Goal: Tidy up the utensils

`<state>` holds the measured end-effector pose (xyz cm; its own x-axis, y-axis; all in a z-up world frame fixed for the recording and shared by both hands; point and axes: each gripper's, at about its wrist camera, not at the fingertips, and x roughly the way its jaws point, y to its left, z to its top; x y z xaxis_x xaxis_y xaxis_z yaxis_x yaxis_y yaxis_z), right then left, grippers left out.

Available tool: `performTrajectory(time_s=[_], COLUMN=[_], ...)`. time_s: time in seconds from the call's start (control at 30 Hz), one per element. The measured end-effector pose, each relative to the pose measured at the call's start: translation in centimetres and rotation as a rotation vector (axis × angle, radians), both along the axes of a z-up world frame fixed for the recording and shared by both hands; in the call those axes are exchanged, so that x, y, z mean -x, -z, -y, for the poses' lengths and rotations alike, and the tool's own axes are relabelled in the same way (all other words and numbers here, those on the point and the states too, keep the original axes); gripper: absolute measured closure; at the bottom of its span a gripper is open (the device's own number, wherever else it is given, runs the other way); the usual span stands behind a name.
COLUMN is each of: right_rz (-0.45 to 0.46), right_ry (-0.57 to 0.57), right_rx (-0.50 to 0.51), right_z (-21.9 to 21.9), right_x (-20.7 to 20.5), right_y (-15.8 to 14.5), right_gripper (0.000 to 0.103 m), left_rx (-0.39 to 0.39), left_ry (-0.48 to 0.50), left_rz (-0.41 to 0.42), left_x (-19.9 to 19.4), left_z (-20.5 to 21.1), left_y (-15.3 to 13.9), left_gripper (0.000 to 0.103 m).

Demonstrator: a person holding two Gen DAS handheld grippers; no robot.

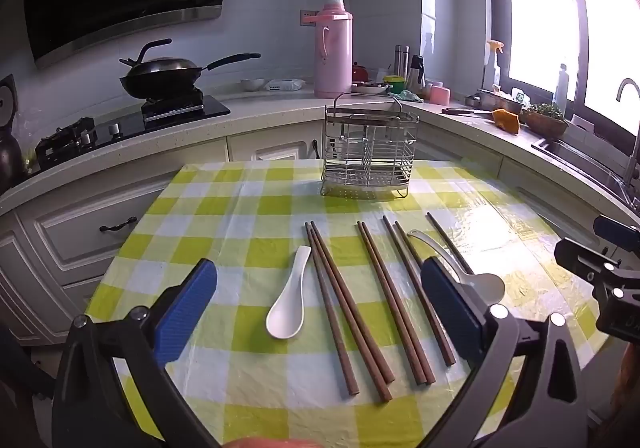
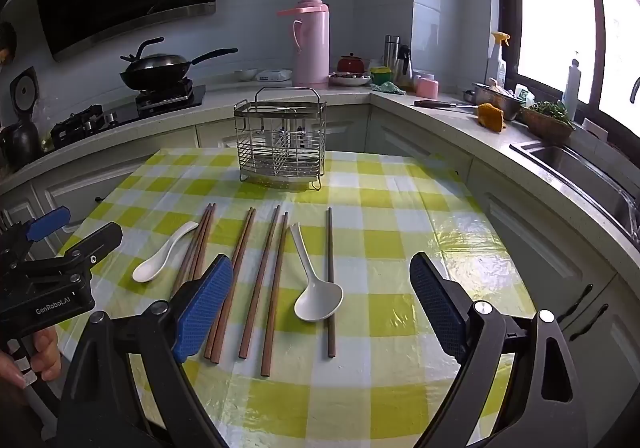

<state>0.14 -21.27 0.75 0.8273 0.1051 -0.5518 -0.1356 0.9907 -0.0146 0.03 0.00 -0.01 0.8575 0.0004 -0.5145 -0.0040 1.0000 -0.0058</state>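
Several brown chopsticks (image 1: pixel 352 308) (image 2: pixel 260 280) lie side by side on the green-checked tablecloth (image 1: pixel 240 208) (image 2: pixel 380 208). A short white spoon (image 1: pixel 288 300) (image 2: pixel 160 256) rests left of them. A longer white spoon (image 1: pixel 480 280) (image 2: pixel 316 296) lies among the right-hand sticks. Behind stands an empty wire utensil caddy (image 1: pixel 368 152) (image 2: pixel 280 144). My left gripper (image 1: pixel 320 312) hovers open above the spoon and sticks, holding nothing. My right gripper (image 2: pixel 324 304) is open over the long spoon, also holding nothing. Each gripper shows at the edge of the other's view.
A kitchen counter curves behind the table, with a wok (image 1: pixel 160 76) on a stove, a pink thermos (image 1: pixel 332 48) (image 2: pixel 310 40), jars and a sink (image 2: pixel 580 168) at right. Cabinet drawers (image 1: pixel 116 226) sit below. A hand (image 2: pixel 36 356) holds the left gripper.
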Motion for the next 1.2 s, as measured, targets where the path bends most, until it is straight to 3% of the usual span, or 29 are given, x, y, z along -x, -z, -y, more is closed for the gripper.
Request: performTrajectory(time_s=[1.2], right_rz=[-0.016], right_ry=[0.007], right_rx=[-0.004], right_z=[0.29], right_x=[-0.33], right_y=[0.41], right_gripper=[0.018], left_rx=[-0.004], left_ry=[0.02], left_rz=[0.004], left_x=[0.55], left_z=[0.6], left_y=[-0.12], left_gripper=[0.004])
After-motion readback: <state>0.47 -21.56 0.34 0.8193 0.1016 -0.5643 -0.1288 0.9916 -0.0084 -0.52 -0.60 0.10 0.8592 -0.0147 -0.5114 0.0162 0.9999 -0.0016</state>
